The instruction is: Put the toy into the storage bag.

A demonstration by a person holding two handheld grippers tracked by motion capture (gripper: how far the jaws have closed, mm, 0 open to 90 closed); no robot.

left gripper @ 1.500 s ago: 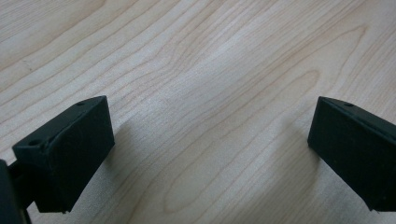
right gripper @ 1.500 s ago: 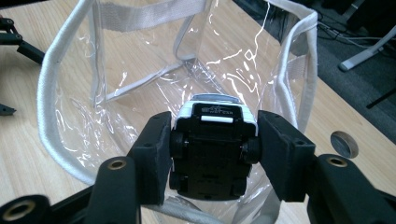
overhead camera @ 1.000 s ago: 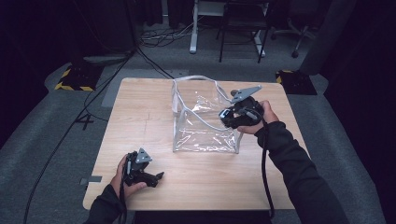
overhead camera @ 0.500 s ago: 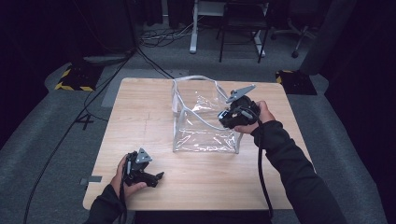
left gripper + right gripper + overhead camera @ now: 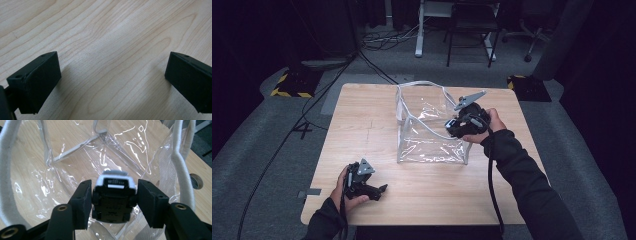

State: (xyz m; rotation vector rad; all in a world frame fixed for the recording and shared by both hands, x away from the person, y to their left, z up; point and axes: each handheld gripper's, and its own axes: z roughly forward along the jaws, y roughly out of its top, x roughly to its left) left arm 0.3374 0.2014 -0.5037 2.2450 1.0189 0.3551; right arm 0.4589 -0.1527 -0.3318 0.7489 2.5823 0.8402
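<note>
Nothing has moved since a second ago. One clear bag (image 5: 432, 127) stands on the table (image 5: 362, 120). My right gripper (image 5: 113, 195), above the bag's open top, clamps one black-and-white clip (image 5: 113, 197). My left gripper (image 5: 379, 190), near the table's front edge, is spread wide, holding nothing.

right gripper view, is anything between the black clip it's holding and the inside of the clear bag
Nothing visible does. The right gripper is shut on the black clip above the open mouth of the clear bag, between the white handles, with bare bag floor beyond.
</note>
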